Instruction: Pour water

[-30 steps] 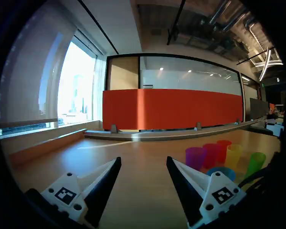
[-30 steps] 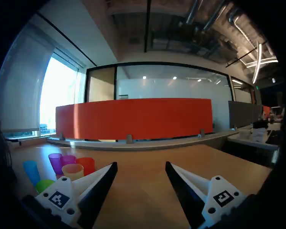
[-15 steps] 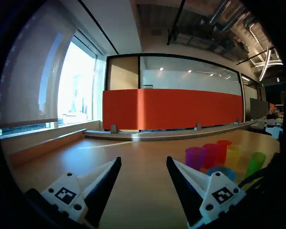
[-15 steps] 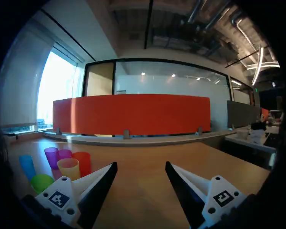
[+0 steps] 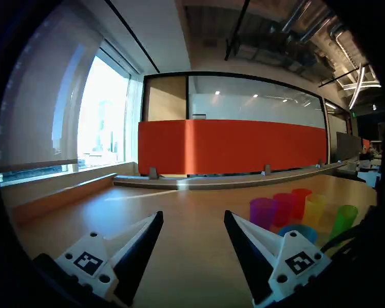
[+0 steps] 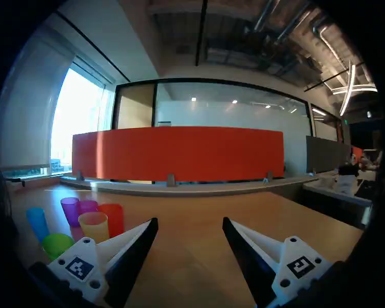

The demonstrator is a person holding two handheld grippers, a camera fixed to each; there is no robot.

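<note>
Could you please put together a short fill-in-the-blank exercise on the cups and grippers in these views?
1. The left gripper and the right gripper are both ____, with nothing between their fingers.
2. In the right gripper view, the yellow cup stands just in front of the ____ cup.
3. In the left gripper view, the green cup sits at the far ____ of the group.
4. The table carries ____ cups in all.

Missing words: open; red; right; six.
</note>
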